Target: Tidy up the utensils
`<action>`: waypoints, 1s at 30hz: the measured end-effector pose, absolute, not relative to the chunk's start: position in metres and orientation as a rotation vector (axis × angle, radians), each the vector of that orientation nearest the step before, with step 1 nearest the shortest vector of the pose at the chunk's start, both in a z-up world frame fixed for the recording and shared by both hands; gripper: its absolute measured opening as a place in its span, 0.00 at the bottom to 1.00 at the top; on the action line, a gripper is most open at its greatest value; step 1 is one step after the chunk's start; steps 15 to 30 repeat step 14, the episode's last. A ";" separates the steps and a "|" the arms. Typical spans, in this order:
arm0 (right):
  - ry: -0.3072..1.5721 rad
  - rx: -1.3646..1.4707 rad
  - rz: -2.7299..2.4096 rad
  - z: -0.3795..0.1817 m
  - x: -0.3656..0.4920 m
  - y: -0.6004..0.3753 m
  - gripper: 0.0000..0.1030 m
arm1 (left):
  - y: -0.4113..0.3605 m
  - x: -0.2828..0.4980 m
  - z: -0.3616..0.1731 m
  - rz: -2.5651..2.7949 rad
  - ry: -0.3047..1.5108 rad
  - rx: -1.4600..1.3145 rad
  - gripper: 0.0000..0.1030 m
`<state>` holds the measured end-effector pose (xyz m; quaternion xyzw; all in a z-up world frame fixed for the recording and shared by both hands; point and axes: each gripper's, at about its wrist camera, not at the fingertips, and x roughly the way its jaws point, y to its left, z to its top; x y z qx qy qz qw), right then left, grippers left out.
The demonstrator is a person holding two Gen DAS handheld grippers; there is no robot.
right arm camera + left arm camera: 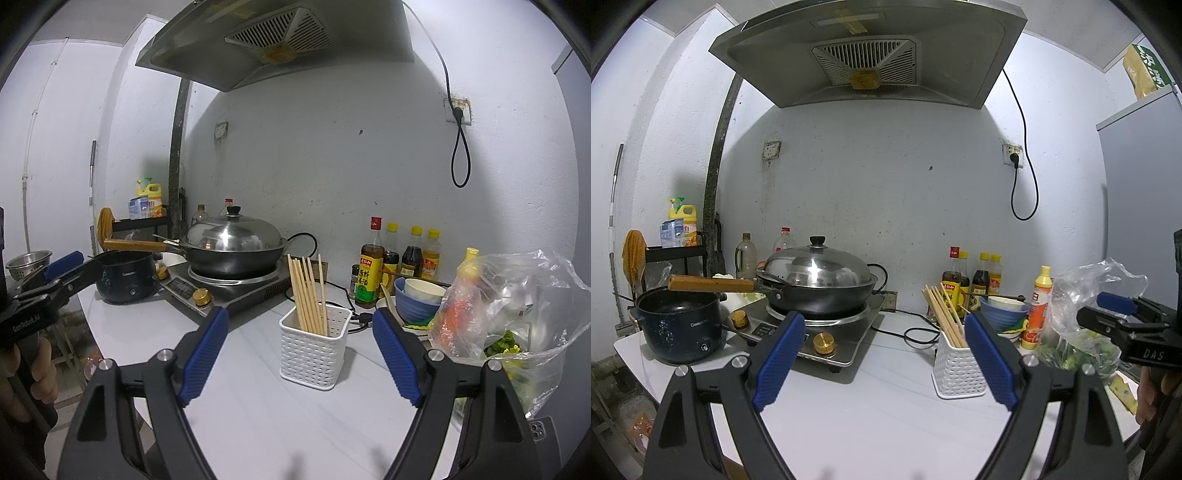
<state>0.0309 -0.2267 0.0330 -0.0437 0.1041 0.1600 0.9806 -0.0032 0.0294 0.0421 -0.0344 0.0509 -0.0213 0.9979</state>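
A: White plastic basket (314, 352) on the counter (258, 424), right of the stove (225, 291). Wooden chopsticks (308, 295) stand in it, leaning left.

B: Left gripper (884, 356)?

A: Jaws spread wide, nothing btwn them. Hovers over bare counter; basket sits just behind its right finger in the left wrist view.

B: Right gripper (301, 356)?

A: Same, wide apart, empty. Basket shows btwn its fingers, not touching either.

B: Around it?

A: Lidded wok (234, 245) on the stove, dark pot (125, 282) to its left. Sauce bottles (400, 258), blue bowl (419, 301) and a plastic bag (513, 321) to the right.
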 end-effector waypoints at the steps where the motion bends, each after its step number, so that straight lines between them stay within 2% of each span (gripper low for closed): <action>1: 0.210 -0.088 0.322 0.033 0.031 -0.227 0.77 | 0.030 -0.003 0.042 -0.040 0.102 -0.071 0.86; 30: 0.227 -0.083 0.317 0.030 0.038 -0.229 0.77 | 0.031 0.011 0.040 -0.015 0.123 -0.097 0.86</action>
